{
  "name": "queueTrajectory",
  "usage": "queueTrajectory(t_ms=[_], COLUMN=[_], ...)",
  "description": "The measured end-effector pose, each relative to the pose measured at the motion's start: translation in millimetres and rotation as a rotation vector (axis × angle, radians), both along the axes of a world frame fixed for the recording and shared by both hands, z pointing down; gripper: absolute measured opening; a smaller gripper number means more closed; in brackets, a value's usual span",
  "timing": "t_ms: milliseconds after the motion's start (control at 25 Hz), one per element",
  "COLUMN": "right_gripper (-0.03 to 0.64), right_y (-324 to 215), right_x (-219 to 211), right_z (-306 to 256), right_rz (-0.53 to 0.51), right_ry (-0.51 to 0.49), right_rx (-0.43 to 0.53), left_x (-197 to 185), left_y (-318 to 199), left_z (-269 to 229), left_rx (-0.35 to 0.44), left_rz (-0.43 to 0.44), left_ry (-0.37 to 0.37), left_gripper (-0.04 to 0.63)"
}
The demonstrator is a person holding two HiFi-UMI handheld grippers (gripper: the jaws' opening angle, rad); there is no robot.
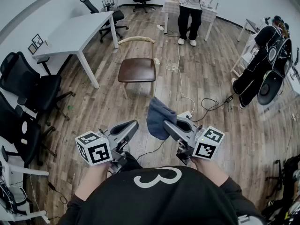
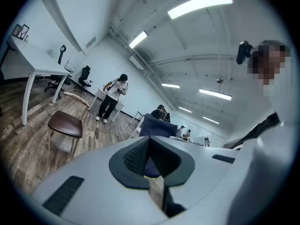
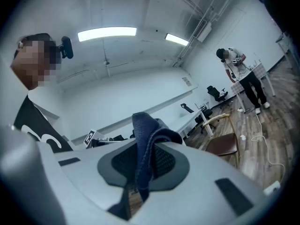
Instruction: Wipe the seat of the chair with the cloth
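The chair stands on the wood floor ahead of me, with a brown seat [image 1: 137, 70] and a curved pale wooden backrest [image 1: 136, 40] on its far side. It also shows low left in the left gripper view [image 2: 65, 123] and at right in the right gripper view [image 3: 222, 144]. My right gripper [image 1: 168, 124] is shut on a dark blue cloth [image 1: 159, 117], which bunches up above the jaws [image 3: 143, 144]. My left gripper [image 1: 131, 125] is held beside it, jaws shut with nothing between them. Both grippers are close to my body, well short of the chair.
A white table [image 1: 79, 32] stands left of the chair, with black office chairs [image 1: 28, 88] along the left wall. A person [image 1: 190, 13] stands at a table beyond the chair. A white cable [image 1: 180, 78] trails over the floor right of the chair. Dark gear [image 1: 262, 64] sits at far right.
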State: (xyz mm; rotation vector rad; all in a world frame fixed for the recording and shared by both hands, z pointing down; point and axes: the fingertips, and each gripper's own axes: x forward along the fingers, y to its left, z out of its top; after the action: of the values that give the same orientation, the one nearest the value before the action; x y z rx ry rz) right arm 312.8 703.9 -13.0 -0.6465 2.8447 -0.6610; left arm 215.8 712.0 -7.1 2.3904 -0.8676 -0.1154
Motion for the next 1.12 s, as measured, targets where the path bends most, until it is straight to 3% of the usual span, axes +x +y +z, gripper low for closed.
queueTrajectory(t_ms=[600, 1120], right_gripper=[0.052, 0.052], right_y=[-44.7, -172.4], right_x=[-32.7, -119.4], right_z=[11.8, 40.2], right_rz=[0.010, 0.043], right_ry=[0.015, -0.018], right_rx=[-0.041, -0.137], left_x=[-36.8, -128.9], left_y=[-45.0, -175.7], left_z=[12.6, 46.7], left_rx=[-0.033, -0.122], left_rz=[-0.027, -0.017], left_ry=[0.016, 0.045], left_gripper=[0.014, 0.014])
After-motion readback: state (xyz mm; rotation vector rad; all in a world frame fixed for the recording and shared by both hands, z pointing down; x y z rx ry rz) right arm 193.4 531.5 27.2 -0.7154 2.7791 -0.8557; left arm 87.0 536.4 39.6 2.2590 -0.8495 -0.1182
